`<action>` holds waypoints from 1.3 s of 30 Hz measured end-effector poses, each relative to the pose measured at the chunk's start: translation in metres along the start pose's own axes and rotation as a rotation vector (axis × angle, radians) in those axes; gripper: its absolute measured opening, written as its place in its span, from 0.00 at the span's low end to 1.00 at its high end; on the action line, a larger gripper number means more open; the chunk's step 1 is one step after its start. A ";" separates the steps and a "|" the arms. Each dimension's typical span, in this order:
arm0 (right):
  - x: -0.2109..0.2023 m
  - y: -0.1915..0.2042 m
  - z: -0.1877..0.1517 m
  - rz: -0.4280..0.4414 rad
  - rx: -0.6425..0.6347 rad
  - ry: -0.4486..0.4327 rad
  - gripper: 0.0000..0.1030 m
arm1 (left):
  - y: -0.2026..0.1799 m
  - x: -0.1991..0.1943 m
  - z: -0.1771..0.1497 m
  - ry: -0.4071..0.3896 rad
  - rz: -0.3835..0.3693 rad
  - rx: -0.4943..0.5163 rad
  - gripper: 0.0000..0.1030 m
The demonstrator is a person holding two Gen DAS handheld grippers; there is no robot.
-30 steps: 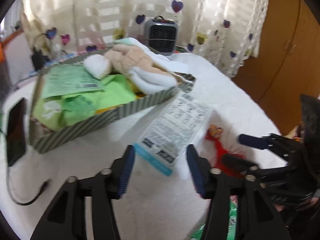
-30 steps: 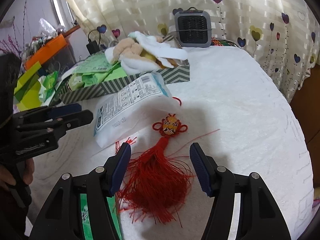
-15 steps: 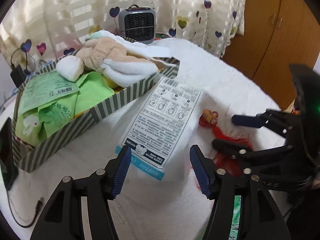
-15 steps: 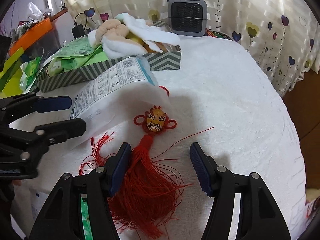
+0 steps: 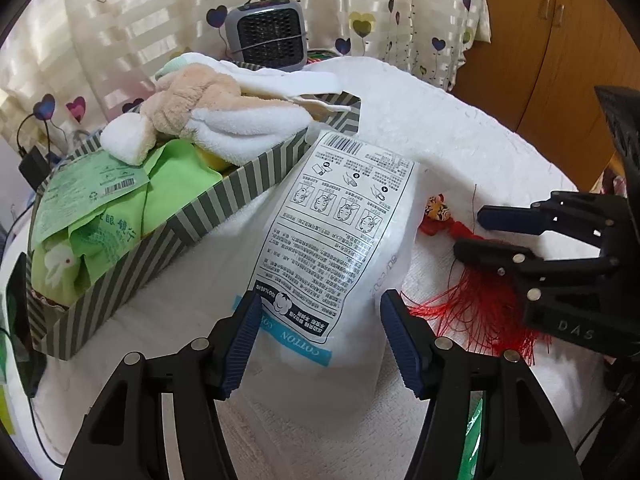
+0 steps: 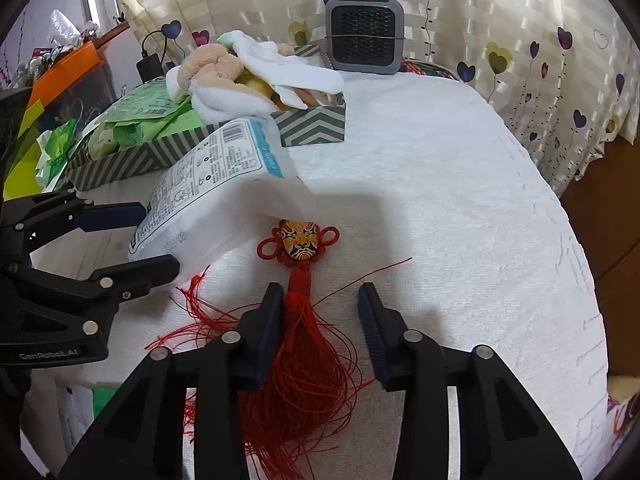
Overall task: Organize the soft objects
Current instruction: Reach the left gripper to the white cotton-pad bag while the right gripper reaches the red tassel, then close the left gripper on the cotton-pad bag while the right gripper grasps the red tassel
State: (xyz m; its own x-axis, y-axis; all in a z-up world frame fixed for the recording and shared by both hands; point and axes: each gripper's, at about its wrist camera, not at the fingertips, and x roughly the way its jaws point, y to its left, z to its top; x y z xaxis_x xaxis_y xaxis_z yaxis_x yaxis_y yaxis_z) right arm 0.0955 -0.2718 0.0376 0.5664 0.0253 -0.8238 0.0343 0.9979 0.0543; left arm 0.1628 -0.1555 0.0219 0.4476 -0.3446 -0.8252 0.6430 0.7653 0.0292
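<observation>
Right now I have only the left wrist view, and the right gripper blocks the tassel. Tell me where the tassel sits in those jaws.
Observer: The red tassel lies between the fingers of the right gripper, against one finger, while the other stands clear. The jaws have just been closing.
Operator: Report the mask pendant.
Observer: The mask pendant lies face up beyond the fingertips, outside the jaws.

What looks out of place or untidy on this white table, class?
The cotton pack leans tilted against the striped box instead of inside it. The red tassel lies loose with threads splayed over the cloth. The plush toy sits heaped above the box's rim.
</observation>
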 end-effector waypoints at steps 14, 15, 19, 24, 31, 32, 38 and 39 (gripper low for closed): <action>-0.001 -0.004 -0.001 0.024 0.012 -0.006 0.17 | 0.004 -0.007 0.001 -0.059 -0.013 -0.018 0.24; -0.002 -0.004 -0.001 0.025 0.013 -0.006 0.17 | 0.004 -0.008 0.001 -0.065 -0.019 -0.021 0.18; -0.002 -0.006 -0.001 0.033 0.017 -0.009 0.13 | 0.006 -0.014 0.002 -0.096 -0.032 -0.041 0.11; -0.003 -0.006 -0.001 0.040 0.020 -0.015 0.12 | 0.004 -0.019 0.002 -0.120 -0.047 -0.043 0.08; -0.011 -0.009 0.001 0.051 0.029 -0.046 0.12 | 0.009 -0.036 0.006 -0.182 -0.057 -0.070 0.04; -0.012 -0.009 0.001 0.053 0.031 -0.049 0.12 | 0.009 -0.038 0.007 -0.188 -0.056 -0.070 0.04; -0.024 -0.012 0.005 0.059 0.042 -0.084 0.11 | 0.010 -0.051 0.011 -0.233 -0.051 -0.081 0.02; -0.026 -0.012 0.006 0.059 0.044 -0.090 0.11 | 0.010 -0.053 0.011 -0.236 -0.051 -0.081 0.02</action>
State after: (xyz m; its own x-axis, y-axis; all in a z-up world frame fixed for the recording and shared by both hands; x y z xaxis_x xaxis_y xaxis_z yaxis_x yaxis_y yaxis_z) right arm 0.0847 -0.2851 0.0618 0.6403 0.0762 -0.7643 0.0336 0.9913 0.1270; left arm 0.1523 -0.1360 0.0722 0.5541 -0.4942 -0.6699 0.6213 0.7811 -0.0623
